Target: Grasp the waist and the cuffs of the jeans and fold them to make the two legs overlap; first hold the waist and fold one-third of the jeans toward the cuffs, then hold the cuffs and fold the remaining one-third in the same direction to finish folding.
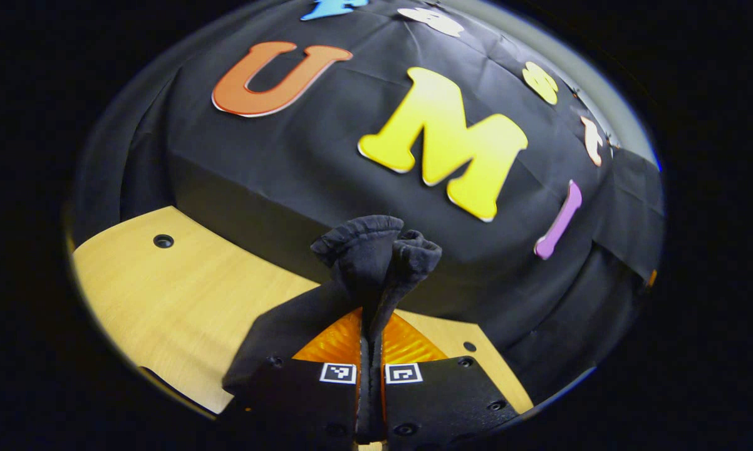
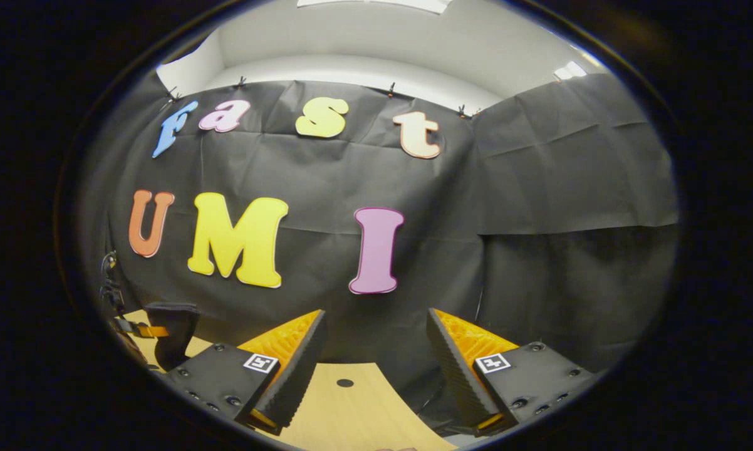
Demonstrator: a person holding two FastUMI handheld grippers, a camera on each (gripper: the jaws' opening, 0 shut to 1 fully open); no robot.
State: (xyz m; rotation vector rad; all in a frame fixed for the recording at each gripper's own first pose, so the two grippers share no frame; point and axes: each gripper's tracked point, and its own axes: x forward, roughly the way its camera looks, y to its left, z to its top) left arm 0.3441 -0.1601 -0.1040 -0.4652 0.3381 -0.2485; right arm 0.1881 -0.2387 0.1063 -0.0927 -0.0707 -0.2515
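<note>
Left gripper view: the left gripper (image 1: pixel 370 351) is clamped on a bunched edge of the dark jeans (image 1: pixel 370 257), lifted above the bench (image 1: pixel 182 300), cloth trailing down to its left. Right gripper view: the right gripper (image 2: pixel 373 369) hangs wide apart and empty, and the jeans (image 2: pixel 170 332) lie far off to its left, so it must reach that way.
</note>
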